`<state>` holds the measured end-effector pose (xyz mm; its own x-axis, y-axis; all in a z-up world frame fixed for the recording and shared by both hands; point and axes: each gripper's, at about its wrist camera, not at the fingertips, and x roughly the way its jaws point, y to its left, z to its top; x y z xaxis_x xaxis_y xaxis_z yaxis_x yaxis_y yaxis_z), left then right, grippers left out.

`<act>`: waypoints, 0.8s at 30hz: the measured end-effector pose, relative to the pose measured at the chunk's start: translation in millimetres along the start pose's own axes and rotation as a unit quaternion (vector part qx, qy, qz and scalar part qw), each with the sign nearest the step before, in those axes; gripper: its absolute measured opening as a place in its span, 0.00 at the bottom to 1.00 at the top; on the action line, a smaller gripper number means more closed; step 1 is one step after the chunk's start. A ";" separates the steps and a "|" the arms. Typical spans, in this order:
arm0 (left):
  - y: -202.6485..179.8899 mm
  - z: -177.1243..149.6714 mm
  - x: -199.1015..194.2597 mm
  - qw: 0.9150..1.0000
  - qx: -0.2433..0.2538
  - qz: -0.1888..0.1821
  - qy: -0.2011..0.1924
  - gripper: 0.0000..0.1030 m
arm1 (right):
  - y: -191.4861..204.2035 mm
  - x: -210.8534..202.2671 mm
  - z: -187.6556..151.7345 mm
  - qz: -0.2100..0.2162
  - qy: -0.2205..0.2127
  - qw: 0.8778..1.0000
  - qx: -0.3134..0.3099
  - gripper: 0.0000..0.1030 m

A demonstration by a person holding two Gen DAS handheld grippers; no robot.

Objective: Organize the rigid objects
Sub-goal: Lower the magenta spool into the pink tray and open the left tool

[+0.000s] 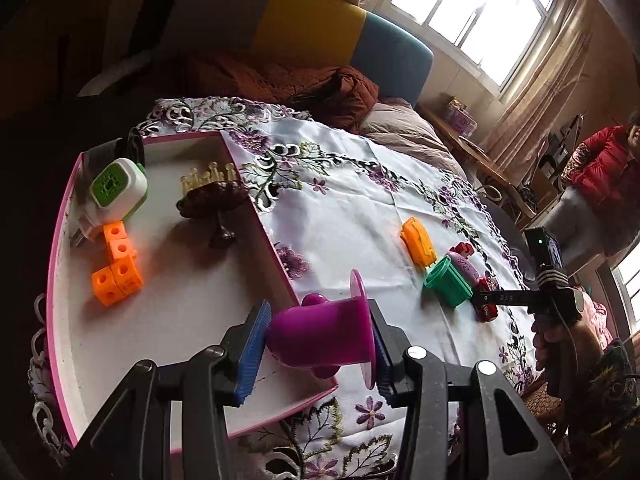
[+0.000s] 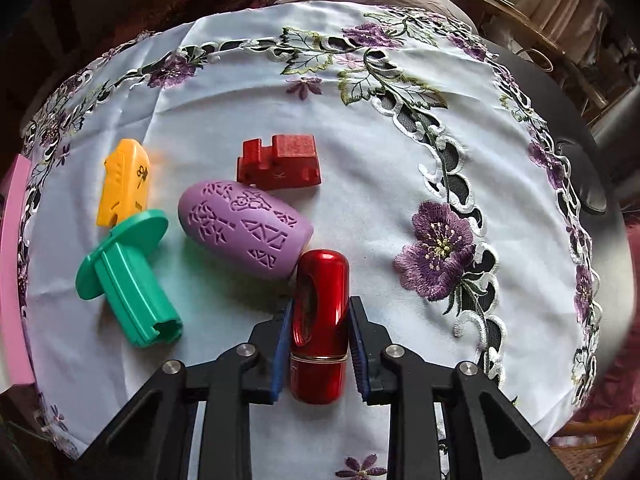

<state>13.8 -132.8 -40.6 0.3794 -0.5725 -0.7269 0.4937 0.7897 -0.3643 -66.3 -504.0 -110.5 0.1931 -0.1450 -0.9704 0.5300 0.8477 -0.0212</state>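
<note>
In the left wrist view my left gripper (image 1: 318,322) is shut on a purple flanged cup (image 1: 320,340), held sideways above the near corner of the pink-rimmed white tray (image 1: 180,304). In the right wrist view my right gripper (image 2: 320,320) points down at the cloth, its blue pads (image 2: 282,344) pressed on both sides of a red metallic capsule (image 2: 320,304) that lies on the table. Beside the capsule lie a lilac patterned egg shape (image 2: 248,228), a green flanged piece (image 2: 128,276), an orange piece (image 2: 124,182) and a red wooden block (image 2: 280,160).
The tray holds a green-and-white device (image 1: 116,188), joined orange cubes (image 1: 118,268) and a dark stand (image 1: 212,204) with pale pieces. An embroidered white cloth (image 2: 380,168) covers the round table. A bed lies behind it. A person in a red jacket (image 1: 608,168) is at the far right.
</note>
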 end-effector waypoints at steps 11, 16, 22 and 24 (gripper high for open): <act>104.6 23.0 -22.6 0.991 -0.085 0.097 -0.033 0.45 | 1.5 0.0 -0.1 0.002 -0.008 1.000 0.009 0.26; 126.8 30.5 -9.6 0.988 -0.089 0.124 -0.009 0.45 | -2.4 -1.1 -1.1 0.008 -0.011 1.000 0.012 0.26; 132.0 26.6 -2.0 0.985 -0.084 0.151 0.016 0.45 | -2.8 -2.0 -0.8 0.009 -0.016 1.000 0.011 0.26; 136.8 26.5 3.0 0.984 -0.098 0.147 0.021 0.46 | -1.6 -2.1 -0.6 0.009 -0.016 1.000 0.011 0.26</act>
<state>103.2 -32.3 -77.1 0.4480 -0.3073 -0.8395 0.2064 0.9492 -0.2374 -68.0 -504.8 -108.5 0.2292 -0.1476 -0.9621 0.5442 0.8390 0.0009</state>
